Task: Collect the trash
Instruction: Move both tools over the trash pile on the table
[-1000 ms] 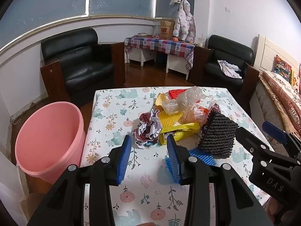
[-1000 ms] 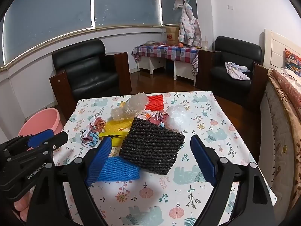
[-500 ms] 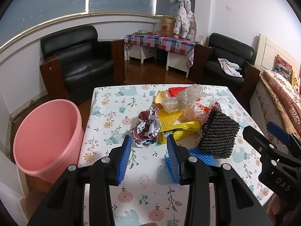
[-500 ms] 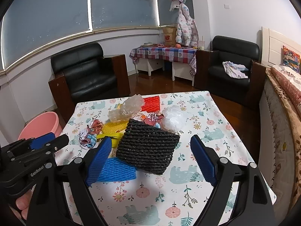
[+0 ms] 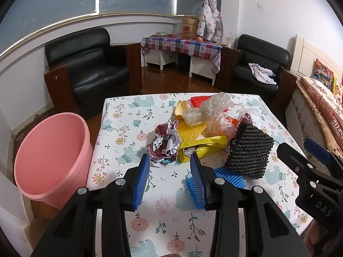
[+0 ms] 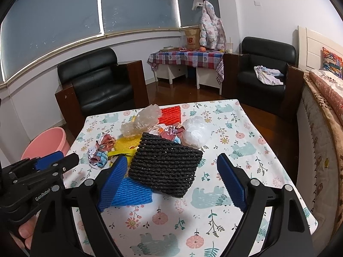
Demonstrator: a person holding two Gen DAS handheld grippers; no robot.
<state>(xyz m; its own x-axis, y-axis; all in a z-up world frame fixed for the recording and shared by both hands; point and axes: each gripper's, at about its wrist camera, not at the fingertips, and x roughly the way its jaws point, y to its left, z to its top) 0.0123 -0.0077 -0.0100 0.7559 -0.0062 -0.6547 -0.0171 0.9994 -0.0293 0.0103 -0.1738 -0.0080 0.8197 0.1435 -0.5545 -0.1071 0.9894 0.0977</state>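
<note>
Beyond the bench's far edge stand two black armchairs (image 5: 92,64) (image 6: 265,72), a checked-cloth side table (image 5: 182,45) between them, a bed (image 6: 321,115) alongside.

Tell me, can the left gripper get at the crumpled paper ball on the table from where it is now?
Probably yes. The left gripper is open with the crumpled paper ball just ahead, and only bare table lies between. The yellow wrapper touches the ball's right side and might get pinched too.

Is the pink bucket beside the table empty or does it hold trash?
Empty, as far as visible: the pink bucket shows only bare pink inner wall in the left wrist view; its very bottom is hidden.
</note>
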